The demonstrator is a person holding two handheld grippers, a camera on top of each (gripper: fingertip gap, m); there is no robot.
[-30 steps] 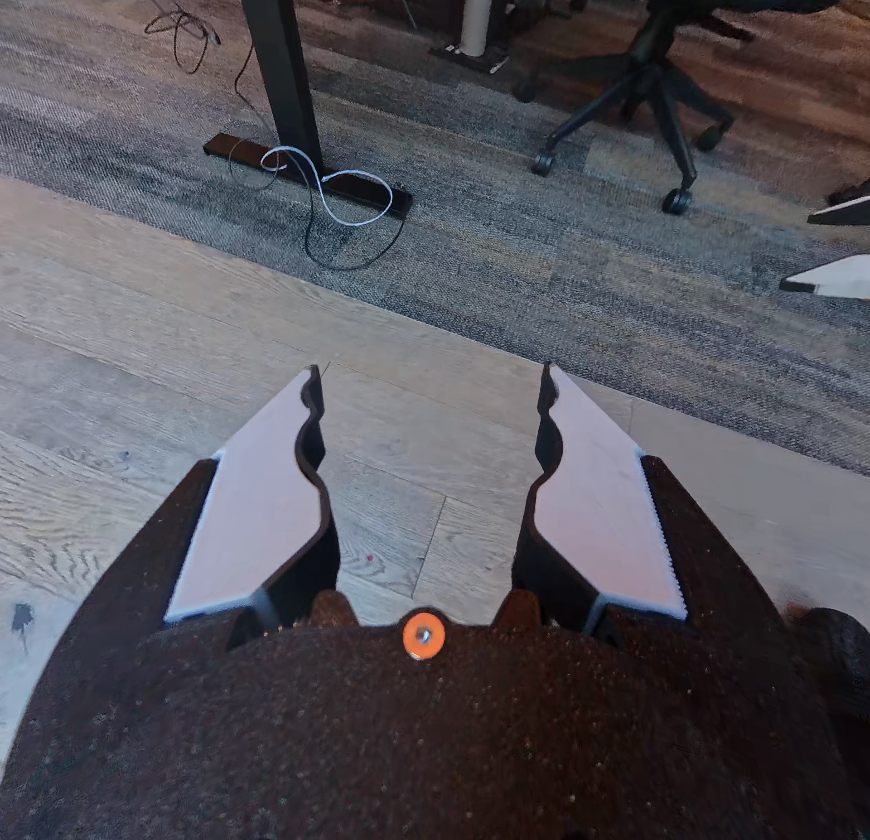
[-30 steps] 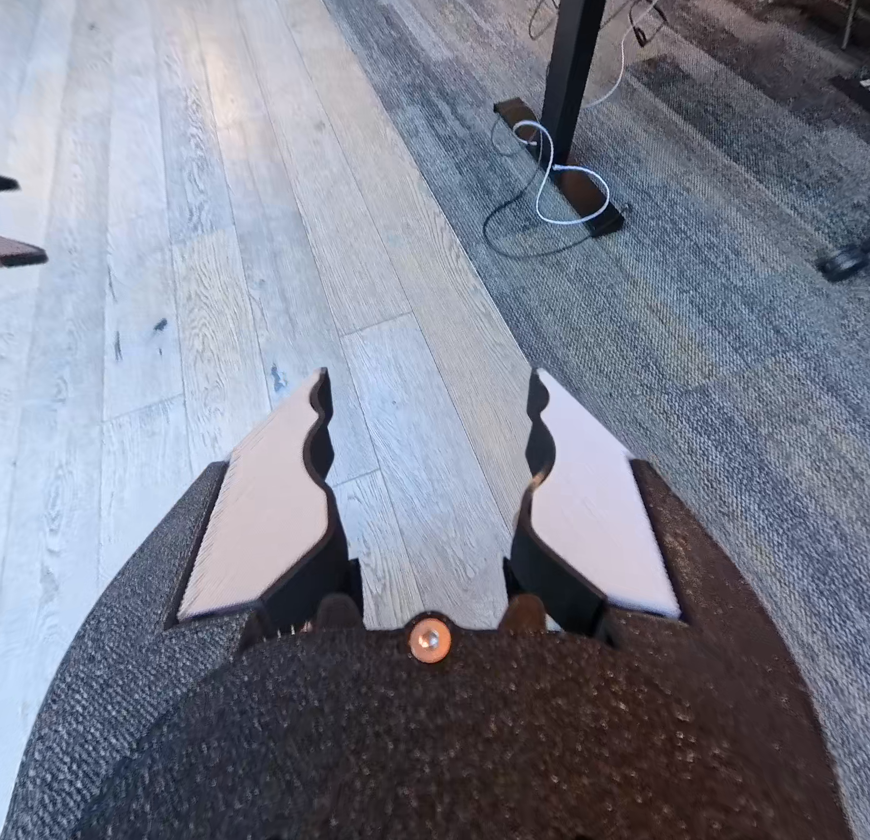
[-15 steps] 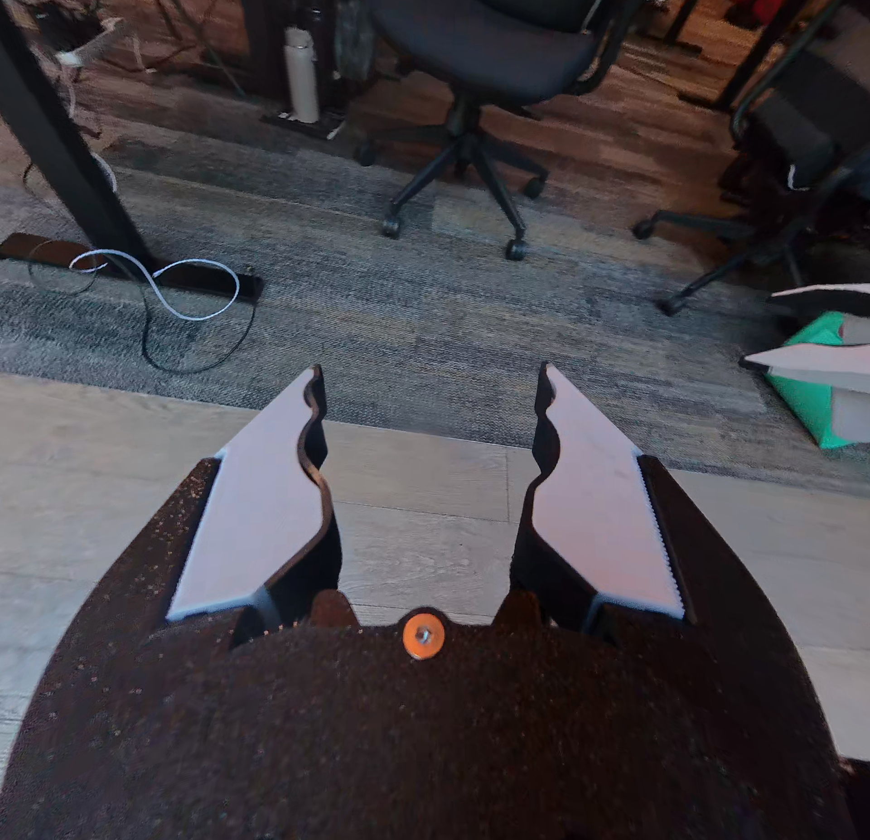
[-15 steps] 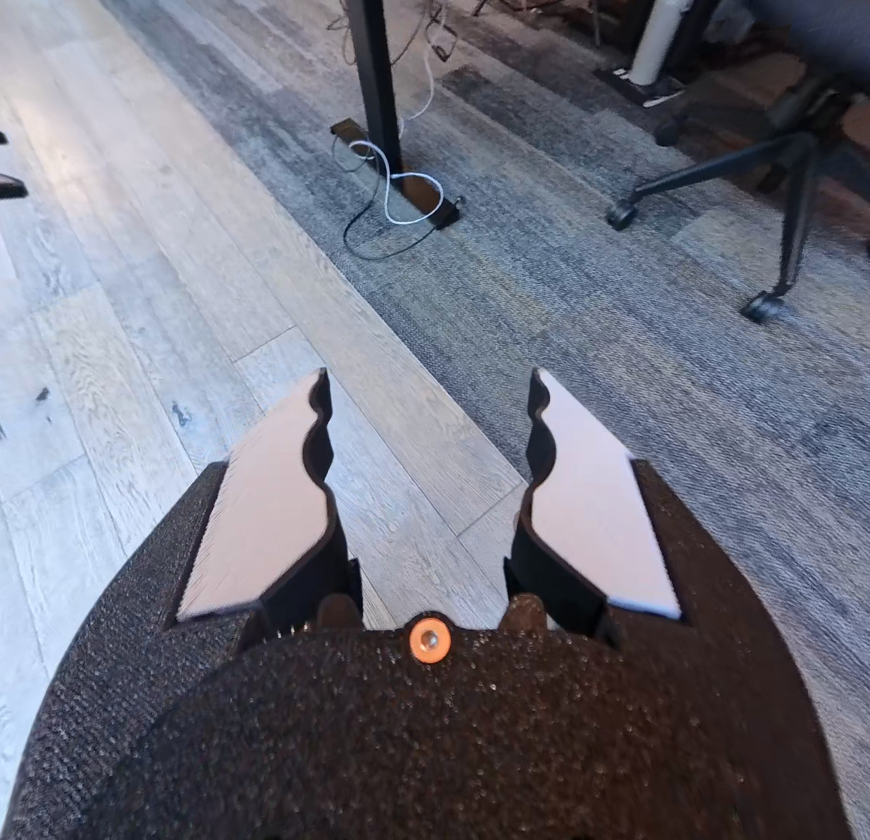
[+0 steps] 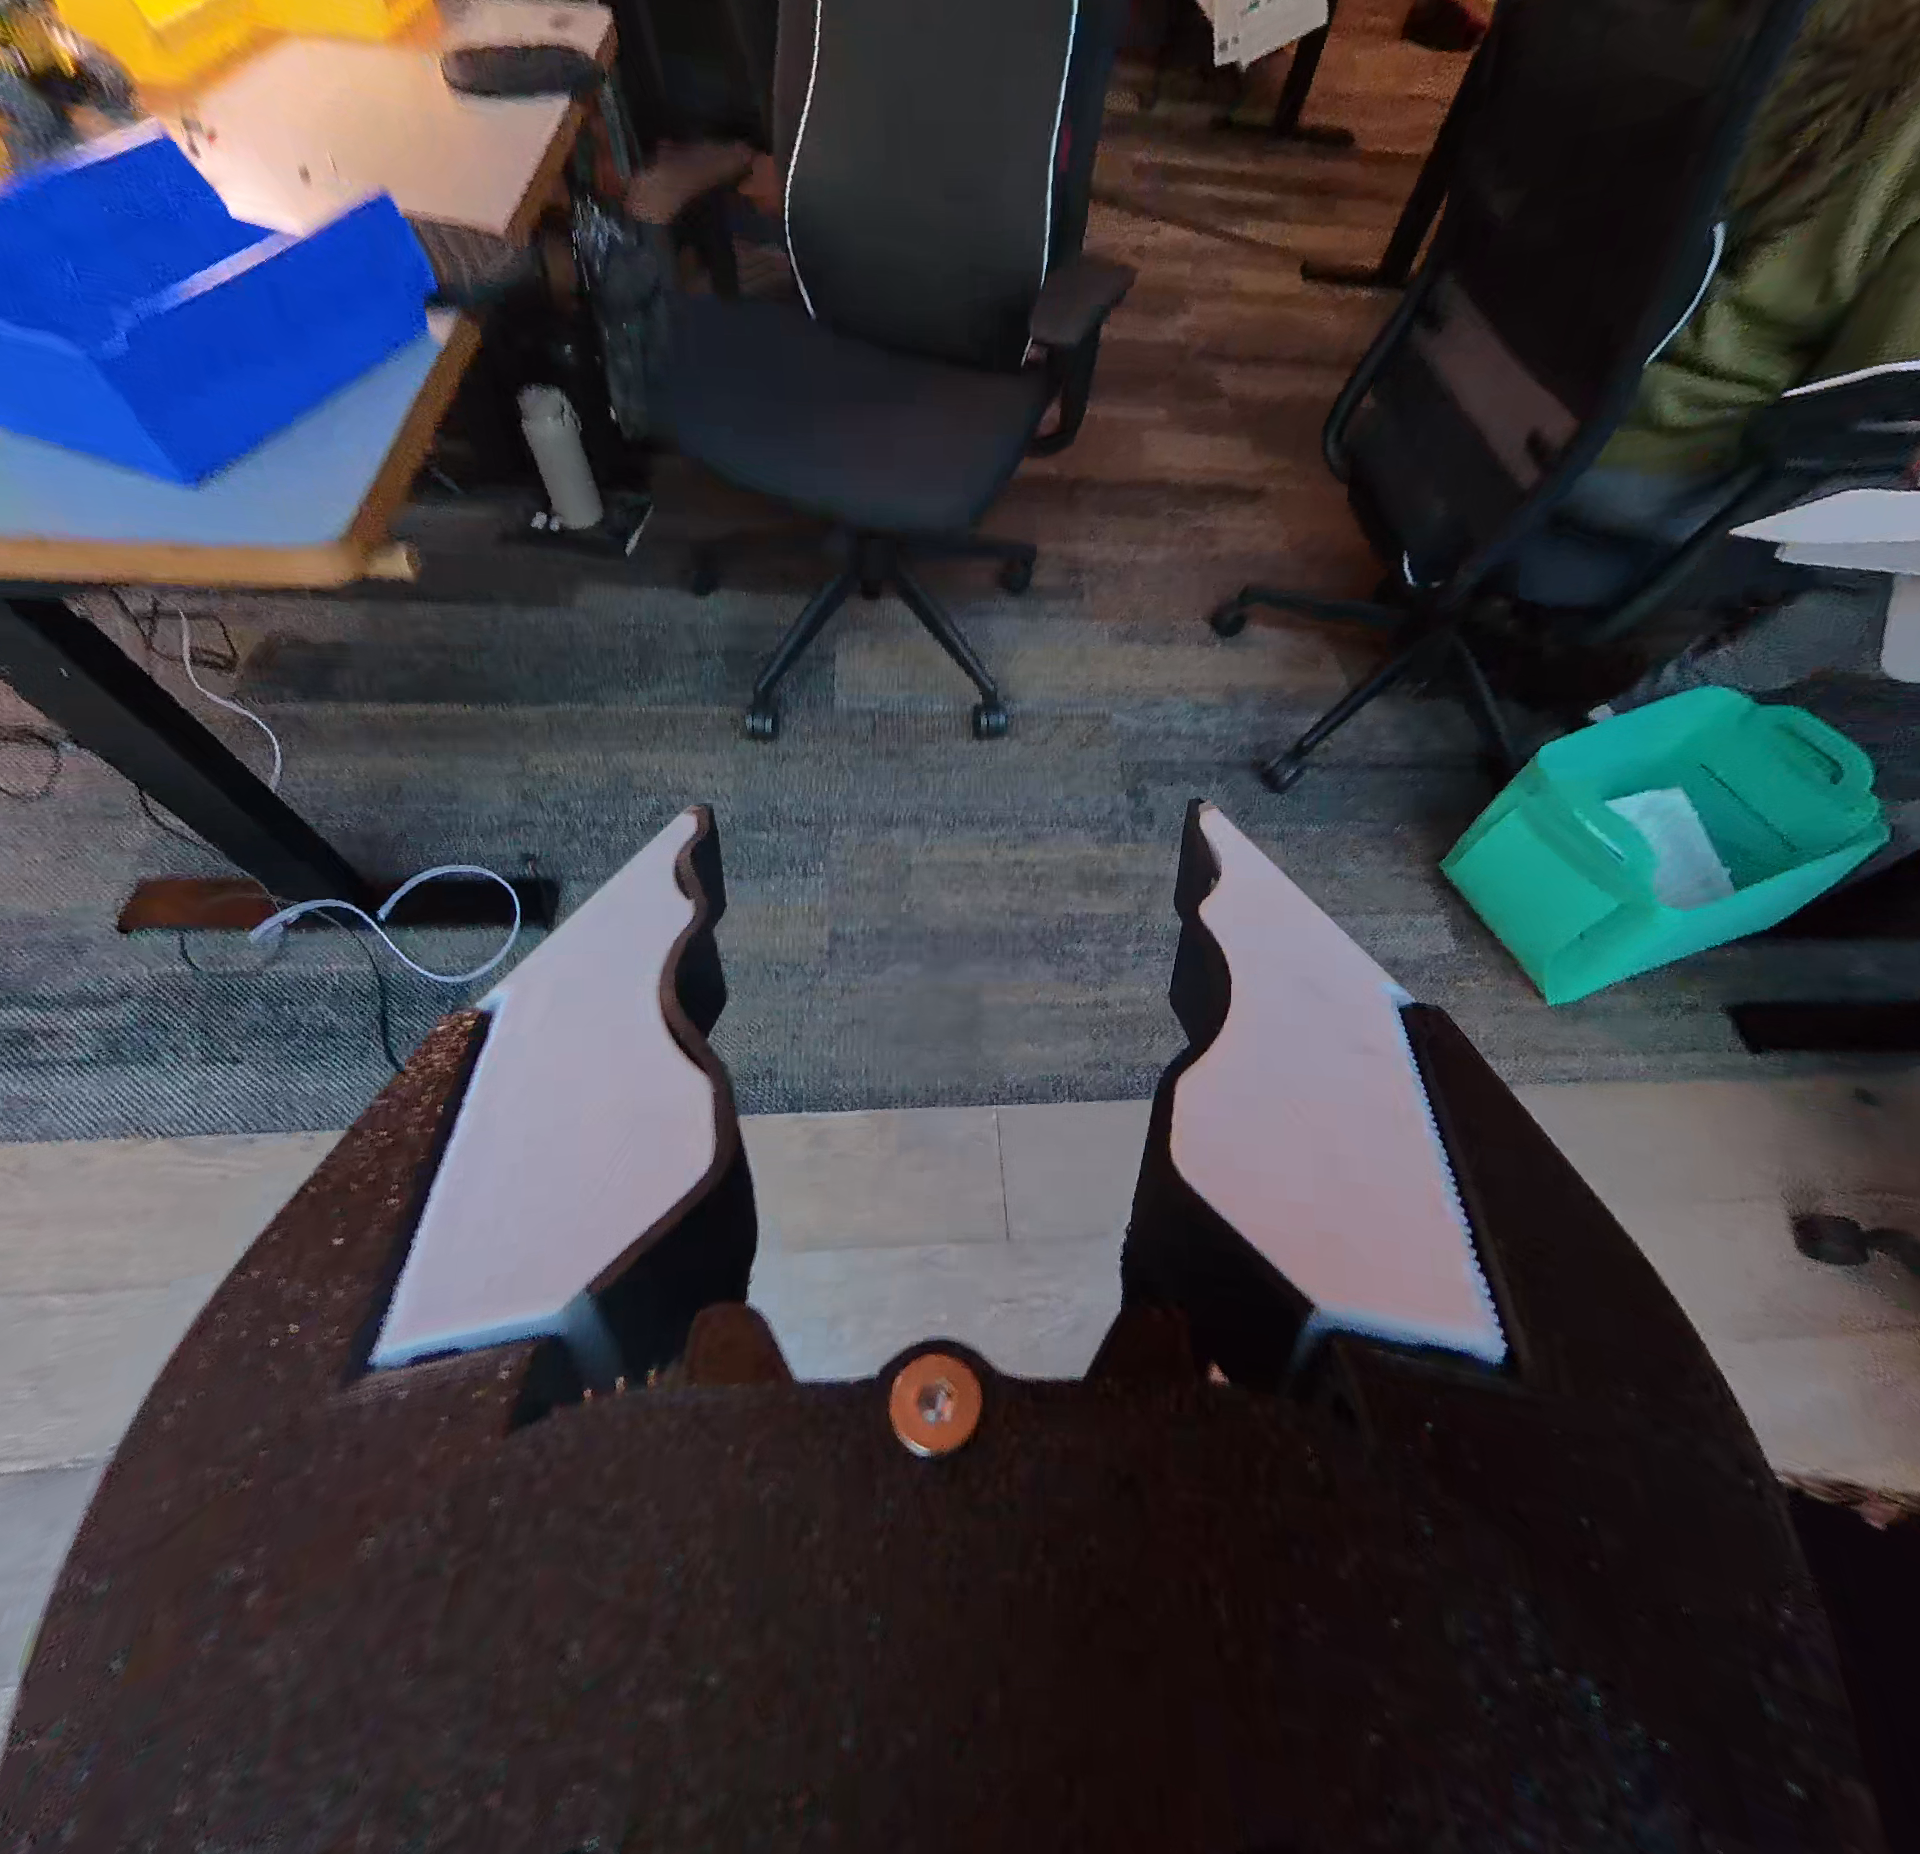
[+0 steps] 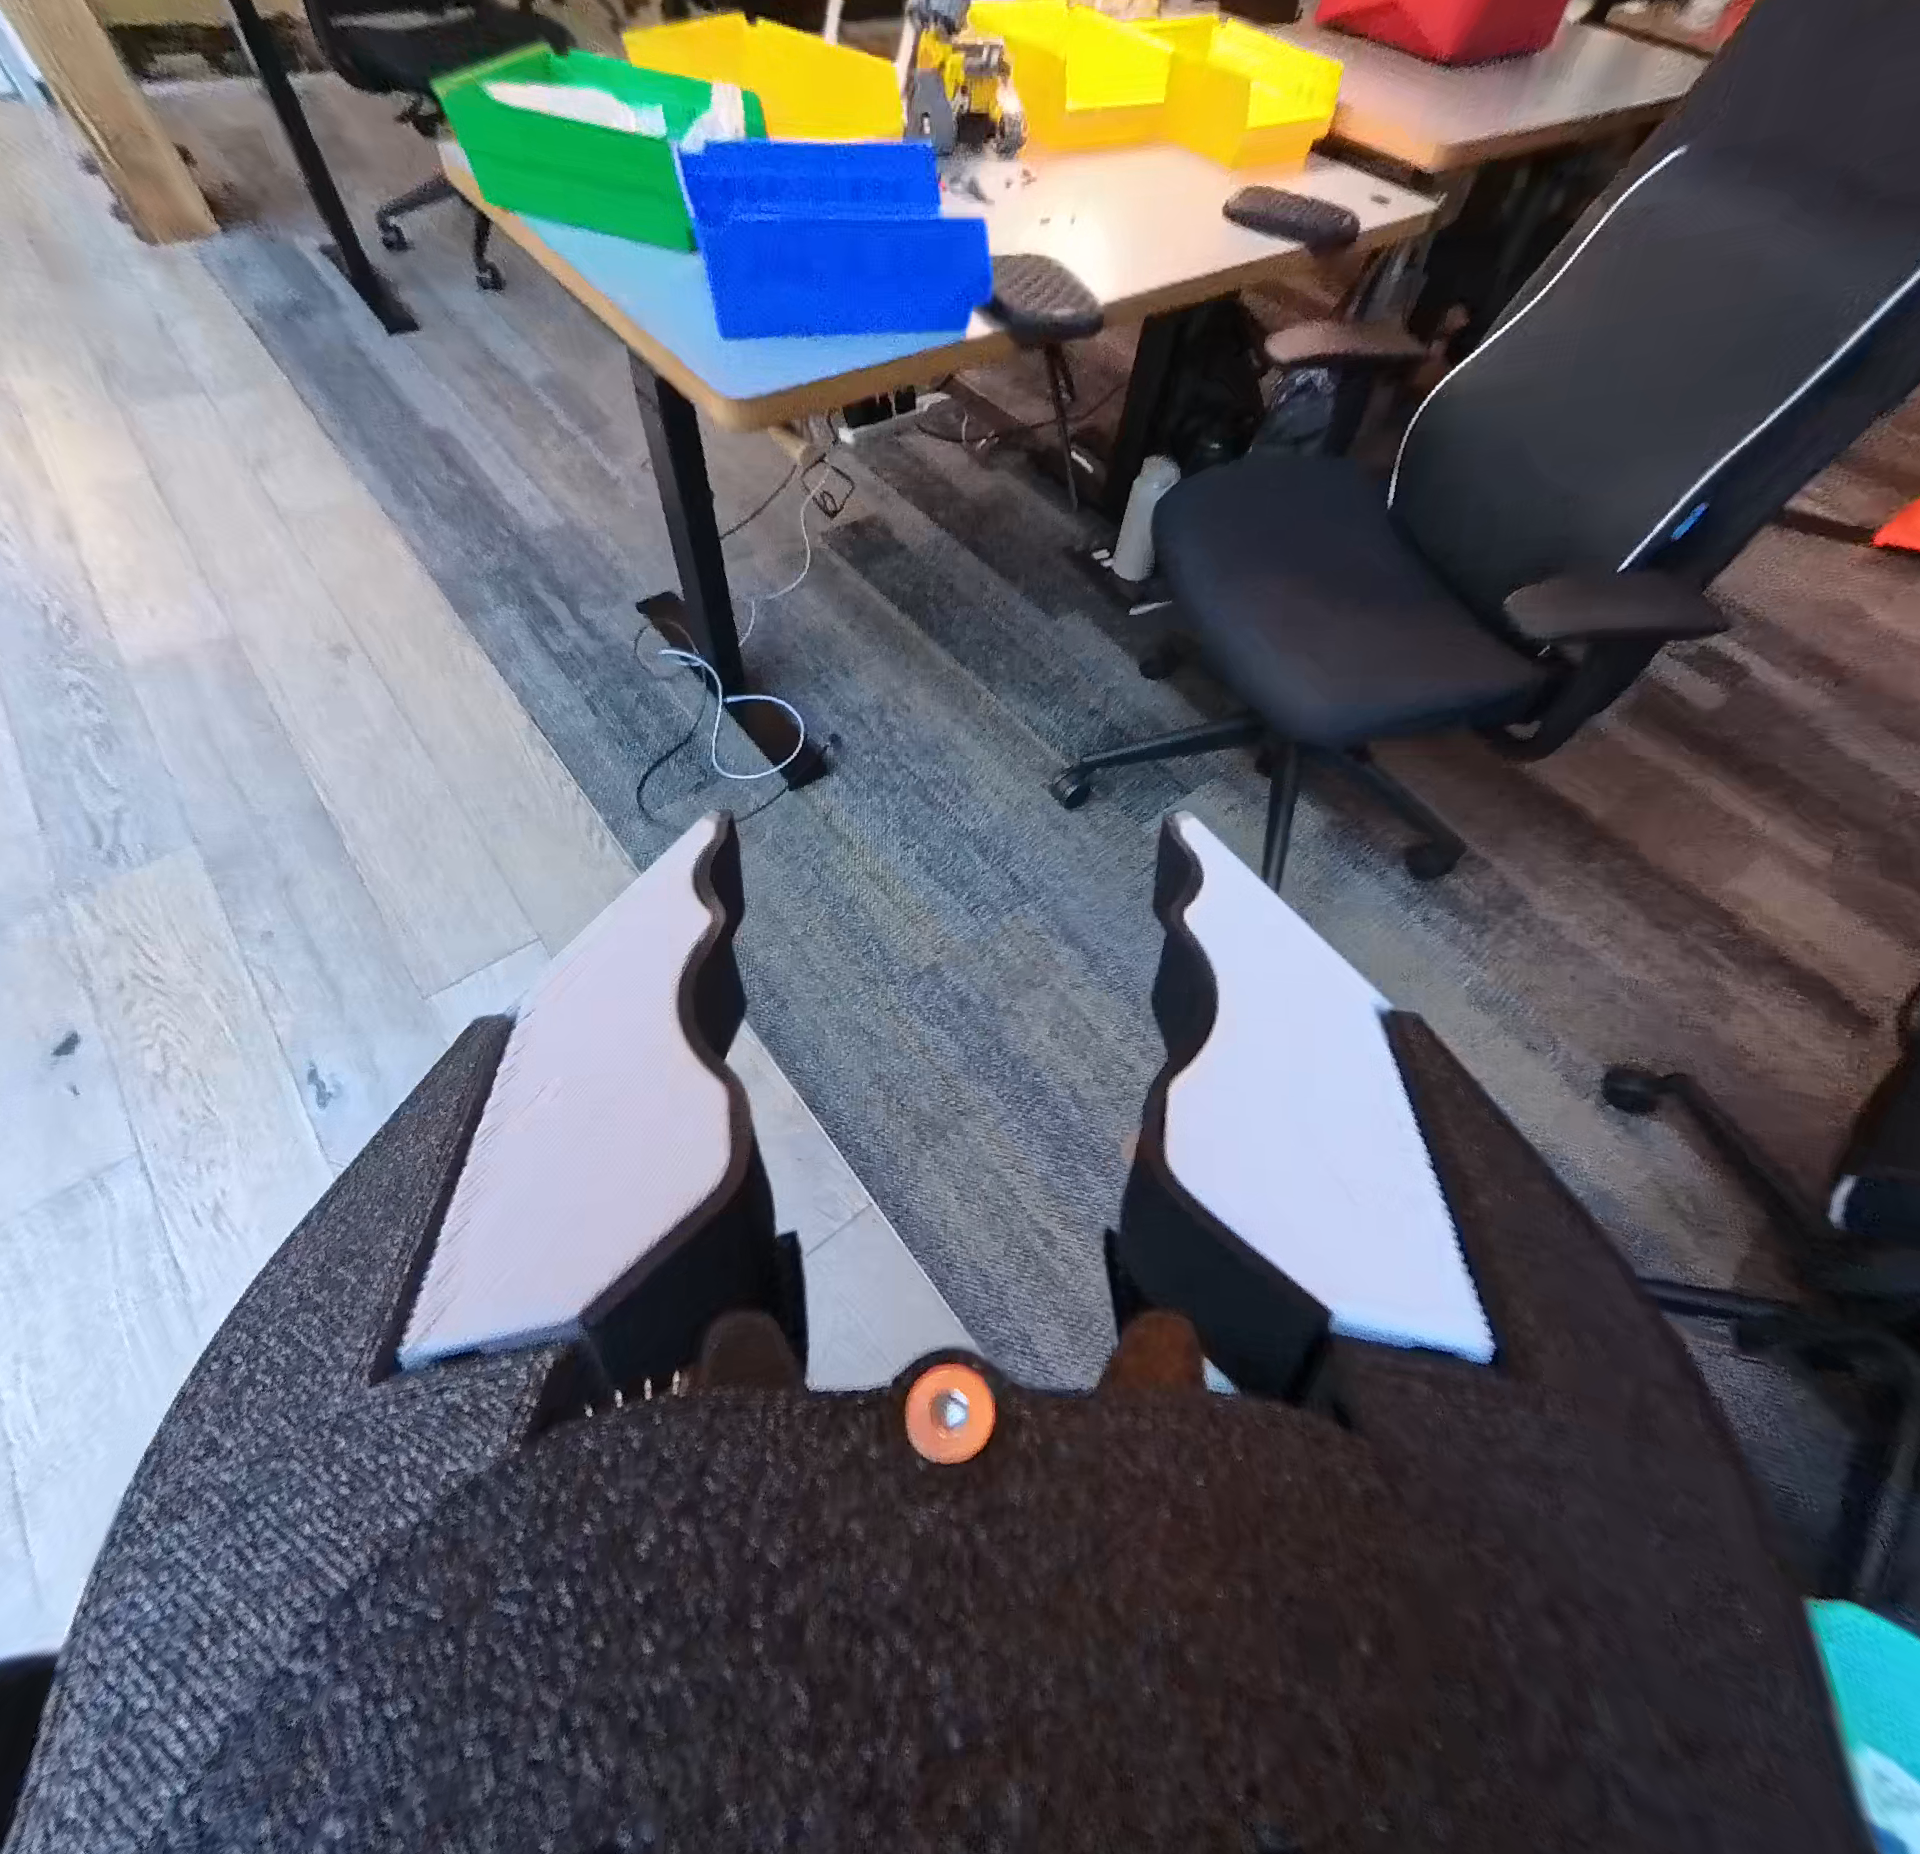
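The floor [image 5: 883, 1202] is stretching under both tools, pale planks meeting grey carpet [image 5: 935, 921]. The counter [image 6: 1143, 235] is standing well beyond them, carrying a green bin [image 6: 561, 152], yellow bins [image 6: 1143, 79] and a blue bin [image 6: 842, 256]. A black office chair [image 5: 852, 402] is sitting beside it, and a teal bin [image 5: 1662, 848] is lying on the carpet to the right. The left tool [image 5: 951, 828] and the right tool [image 6: 951, 838] are both hanging released, jaws spread, gripping nothing and touching nothing. A loose white cable [image 6: 727, 713] is curling around the counter's foot, where it could be snagging anything passing low.
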